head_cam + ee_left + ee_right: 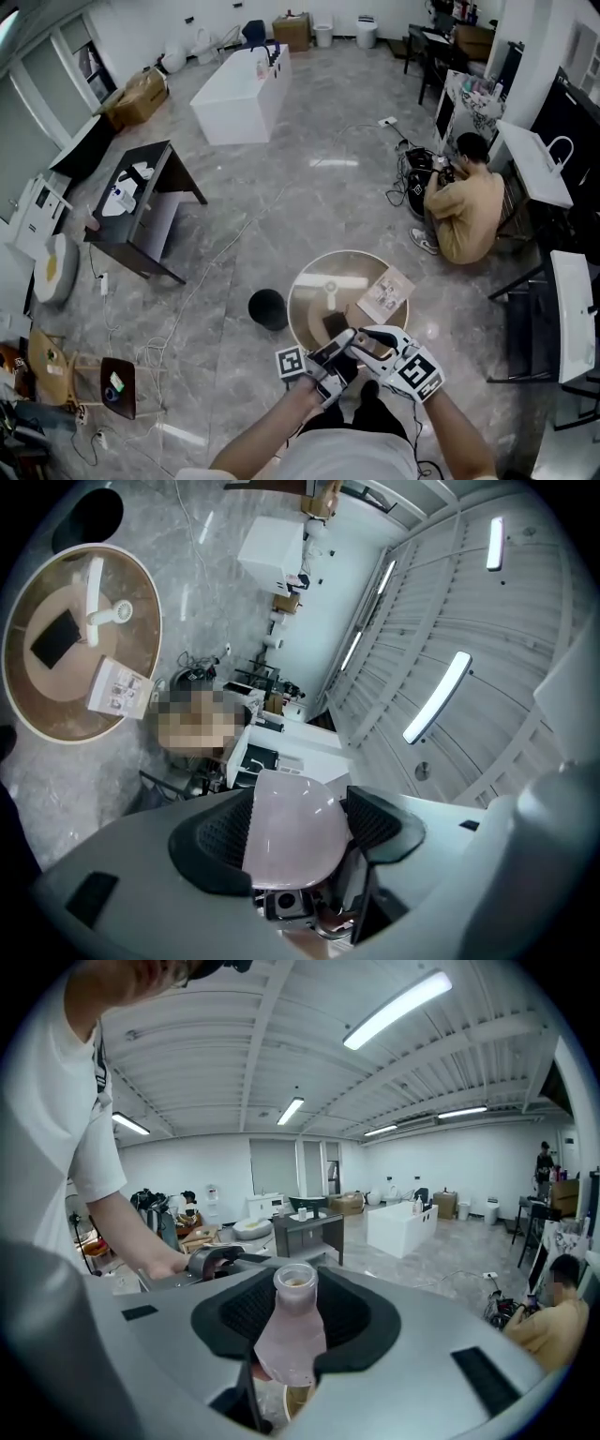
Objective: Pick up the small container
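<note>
Right gripper (298,1321), jaws half-closed, clamps the small pink bottle (292,1327) well above the round table (305,317). Left gripper (295,834), jaws wider, squeezes a pale pink rounded piece (292,822). Risk: w/ a tilt, the open neck may spill, or the bottle may slip.

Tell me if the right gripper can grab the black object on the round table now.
Probably not: the right gripper is shut on a small pink bottle, up above the round table.

grippers (335,360) (377,345): 2 | small container (291,1330): 1 | round table (312,298): 1 | black bin (268,309): 1
</note>
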Demonstrator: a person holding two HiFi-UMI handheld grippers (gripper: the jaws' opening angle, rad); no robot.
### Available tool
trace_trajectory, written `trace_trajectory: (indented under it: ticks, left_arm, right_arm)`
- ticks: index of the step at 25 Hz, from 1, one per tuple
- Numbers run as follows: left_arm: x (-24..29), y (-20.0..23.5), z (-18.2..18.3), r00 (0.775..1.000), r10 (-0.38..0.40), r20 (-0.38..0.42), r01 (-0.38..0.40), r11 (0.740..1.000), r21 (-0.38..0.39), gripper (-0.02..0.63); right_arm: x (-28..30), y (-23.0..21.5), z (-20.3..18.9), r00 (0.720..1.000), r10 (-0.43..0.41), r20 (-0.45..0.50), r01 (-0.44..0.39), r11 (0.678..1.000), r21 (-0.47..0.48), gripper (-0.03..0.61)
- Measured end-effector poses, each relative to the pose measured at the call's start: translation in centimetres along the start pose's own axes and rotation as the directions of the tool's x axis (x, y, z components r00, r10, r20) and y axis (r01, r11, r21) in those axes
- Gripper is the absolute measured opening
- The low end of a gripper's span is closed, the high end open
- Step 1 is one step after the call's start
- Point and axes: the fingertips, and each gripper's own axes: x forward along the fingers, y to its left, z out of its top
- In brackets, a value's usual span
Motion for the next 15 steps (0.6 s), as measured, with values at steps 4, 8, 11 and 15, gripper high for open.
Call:
trace_trajectory:
  ticks: [4, 8, 11, 15]
  left_arm:
    - [-0.2, -0.8, -2.7, 1.0, -0.011, 0.006, 0.011, 1.0, 0.0, 0.322]
    - [0.0, -0.8, -6.0, 1.0, -0.013, 0.008, 0.013, 1.0, 0.004, 0.322]
    - [0.2, -0.8, -8.7, 1.0, -0.019, 0.004, 0.019, 1.0, 0.013, 0.322]
    - [0.8, -0.3, -11.9, 1.0, -0.02, 0.005, 0.02, 0.999, 0.033, 0.322]
  right_arm:
    - [-2.3, 1.5, 0.7, 1.0, 0.0, 0.017, 0.0, 1.0, -0.02, 0.15]
    - [-5.5, 2.9, 0.5, 0.999, 0.007, 0.035, -0.006, 1.0, -0.03, 0.15]
    - [-8.0, 3.9, 0.4, 0.999, 0.01, 0.045, -0.008, 0.999, -0.043, 0.15]
    - [-11.3, 4.8, -0.3, 0.999, 0.013, 0.041, -0.011, 0.998, -0.059, 0.15]
